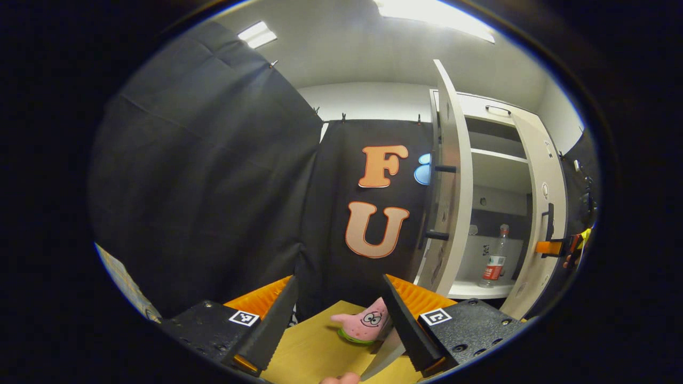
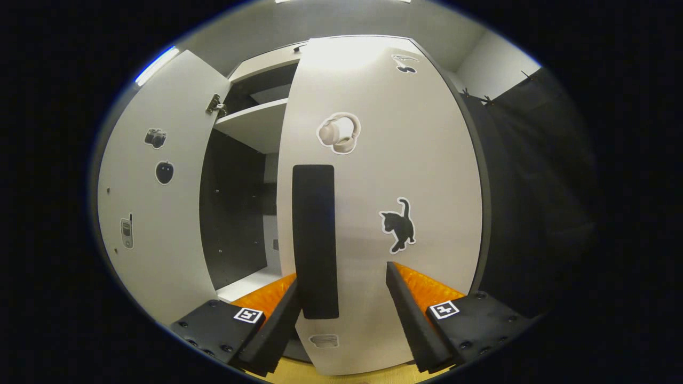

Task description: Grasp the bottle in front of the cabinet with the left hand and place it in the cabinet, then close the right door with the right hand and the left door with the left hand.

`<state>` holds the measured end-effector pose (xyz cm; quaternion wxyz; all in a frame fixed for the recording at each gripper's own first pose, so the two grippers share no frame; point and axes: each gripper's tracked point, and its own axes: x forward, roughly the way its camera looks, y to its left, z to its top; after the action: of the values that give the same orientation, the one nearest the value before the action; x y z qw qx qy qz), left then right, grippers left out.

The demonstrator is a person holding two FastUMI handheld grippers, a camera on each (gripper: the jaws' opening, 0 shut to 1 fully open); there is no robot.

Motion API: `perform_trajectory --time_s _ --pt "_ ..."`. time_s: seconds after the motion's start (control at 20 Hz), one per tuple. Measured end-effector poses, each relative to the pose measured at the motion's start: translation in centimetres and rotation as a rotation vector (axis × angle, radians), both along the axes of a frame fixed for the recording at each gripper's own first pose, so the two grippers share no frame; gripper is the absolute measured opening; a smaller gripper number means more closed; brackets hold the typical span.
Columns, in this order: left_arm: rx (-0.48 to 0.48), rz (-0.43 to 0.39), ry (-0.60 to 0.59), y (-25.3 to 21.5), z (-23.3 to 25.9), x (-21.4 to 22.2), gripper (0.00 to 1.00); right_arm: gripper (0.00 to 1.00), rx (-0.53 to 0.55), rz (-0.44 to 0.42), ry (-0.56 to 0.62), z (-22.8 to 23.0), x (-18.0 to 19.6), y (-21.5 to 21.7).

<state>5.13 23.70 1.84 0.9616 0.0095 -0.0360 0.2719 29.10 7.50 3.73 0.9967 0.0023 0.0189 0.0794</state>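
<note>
The clear bottle [image 1: 495,257] with a red label stands upright on the bottom shelf inside the white cabinet [image 1: 496,170]. My left gripper [image 1: 339,341] hangs open over the yellow table [image 1: 315,346], well to the left of the cabinet, with nothing between its fingers. The left door [image 1: 452,186] stands wide open, edge-on to me. The right door [image 2: 373,176] is partly swung in. Its black handle [image 2: 315,240] rises between the fingers of my open right gripper [image 2: 344,325], close to the left finger. That right gripper [image 1: 557,248] also shows by the right door [image 1: 540,213] in the left gripper view.
A pink star plush toy [image 1: 365,322] lies on the table just beyond my left gripper. The left door [image 2: 155,186] bears small stickers. An upper shelf [image 2: 253,125] shows through the gap between the doors. Black cloth walls the booth.
</note>
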Motion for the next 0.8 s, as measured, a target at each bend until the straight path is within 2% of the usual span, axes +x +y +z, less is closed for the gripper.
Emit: perform_trajectory --time_s 0.05,0.3,0.4,0.45,0.65,0.8 --pt "-0.01 -0.014 -0.001 0.2 -0.3 1.0 0.96 0.97 0.002 0.001 -0.005 0.2 -0.3 -0.1" --pt "-0.043 -0.075 0.025 -1.0 -2.1 3.6 0.94 0.97 -0.014 0.028 -0.007 0.8 -4.1 -1.2" --pt "-0.032 -0.068 0.018 -1.0 -2.1 3.6 0.94 0.97 -0.033 0.019 -0.019 1.3 -6.1 -2.4" --pt "-0.028 -0.082 0.018 -1.3 -2.2 4.0 0.91 0.97 -0.042 0.009 -0.022 1.5 -7.0 -3.2" --pt "-0.083 -0.169 0.039 -3.5 -3.3 4.8 0.92 0.98 -0.029 -0.011 -0.031 2.3 -10.4 -5.6" --pt "-0.118 -0.253 0.062 -7.6 -4.2 6.4 0.92 0.97 -0.024 -0.017 -0.036 2.7 -11.9 -7.1"
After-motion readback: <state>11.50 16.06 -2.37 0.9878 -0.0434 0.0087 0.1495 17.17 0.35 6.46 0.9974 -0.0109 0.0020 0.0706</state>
